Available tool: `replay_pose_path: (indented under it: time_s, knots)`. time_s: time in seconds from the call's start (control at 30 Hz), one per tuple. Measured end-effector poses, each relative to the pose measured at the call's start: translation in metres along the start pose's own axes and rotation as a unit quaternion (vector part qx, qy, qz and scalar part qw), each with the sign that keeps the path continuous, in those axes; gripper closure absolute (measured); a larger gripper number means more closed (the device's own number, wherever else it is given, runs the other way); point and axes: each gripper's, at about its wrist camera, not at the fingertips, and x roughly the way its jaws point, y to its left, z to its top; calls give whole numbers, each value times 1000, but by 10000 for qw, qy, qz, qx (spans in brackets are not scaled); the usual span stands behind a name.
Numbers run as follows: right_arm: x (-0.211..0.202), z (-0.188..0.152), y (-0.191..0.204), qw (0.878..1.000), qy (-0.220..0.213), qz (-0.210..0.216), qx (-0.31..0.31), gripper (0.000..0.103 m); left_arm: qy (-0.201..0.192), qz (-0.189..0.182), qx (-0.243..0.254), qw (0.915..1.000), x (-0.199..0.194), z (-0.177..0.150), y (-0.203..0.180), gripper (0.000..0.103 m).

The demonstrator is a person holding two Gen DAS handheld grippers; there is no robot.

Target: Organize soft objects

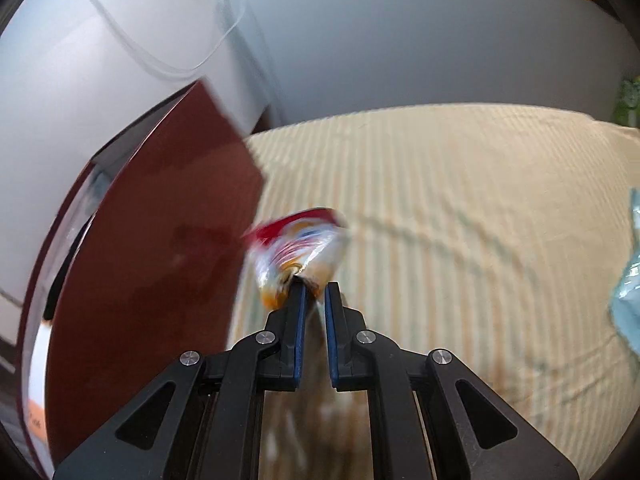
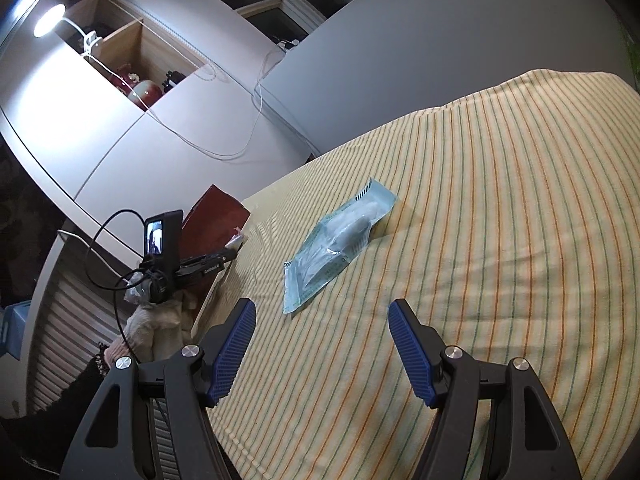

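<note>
Black linkages and blue pads fill the foreground of both wrist views; L gripper [image 1: 314,292] has jaws narrow, pinched on the lower edge of a small snack packet [image 1: 298,246] (clear film, red top band, orange/white print; blurred, print unreadable); packet stands up past the fingertips, raised above the striped cloth [image 1: 460,220] and just beside the edge of a dark red box [image 1: 160,248] at left; in R wrist view the same L gripper [image 2: 230,255] shows at the cloth's left edge, w/ its camera unit and cable, held in a light-gloved hand [image 2: 154,322], tip at the red box [image 2: 212,216]; R gripper [image 2: 322,308] has jaws wide apart, nothing between the pads, hovering over the cloth [image 2: 500,240]; just ahead of it a teal-and-clear sealed pouch [image 2: 340,240] lies flat on the cloth, contents whitish, not identifiable; same pouch clips the right margin of L wrist view [image 1: 628,280]; pouch and snack packet well apart; farther back: white cabinet wall [image 2: 100,120] w/ trailing white cable, open wooden shelf niche [image 2: 136,56] holding dark red vases, round lamp [image 2: 49,20] lit at top left.
</note>
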Motion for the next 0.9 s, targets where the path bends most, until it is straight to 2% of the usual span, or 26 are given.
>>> replay_pose_path:
  time_s: [0.13, 0.23, 0.37, 0.47, 0.57, 0.67, 0.73, 0.83, 0.9]
  knots:
    - [-1, -3, 1, 10000, 0, -69, -59, 38, -264, -343, -27, 9991, -15, 5, -6, 95]
    - [2, -2, 4, 9999, -5, -121, -74, 38, -365, -444, -208, 9981, -28, 3, 0, 95]
    - [7, 0, 5, 9998, 38, -166, -73, 38, -313, -82, -286, 9991, -25, 12, 7, 95]
    - [8, -1, 7, 9997, 19, -209, -123, 38, -302, 428, 38, 9986, -16, 24, 2, 95]
    - [8, 0, 7, 9997, -10, -215, -102, 38, -103, 492, 173, 9986, -2, 28, -1, 95]
    - [6, 0, 4, 9998, -29, -176, -50, 38, -14, 531, 93, 9985, 11, 30, 4, 95]
    - [5, -1, 2, 9999, -33, -153, -48, 38, 46, 444, 13, 9990, 14, 30, 6, 95]
    - [4, -2, 3, 9999, -33, -146, -65, 38, 137, -43, -214, 9997, 16, 33, 17, 99]
    - [3, -2, 2, 9999, -41, -132, -64, 38, 145, -188, -128, 9996, 15, 33, 14, 99]
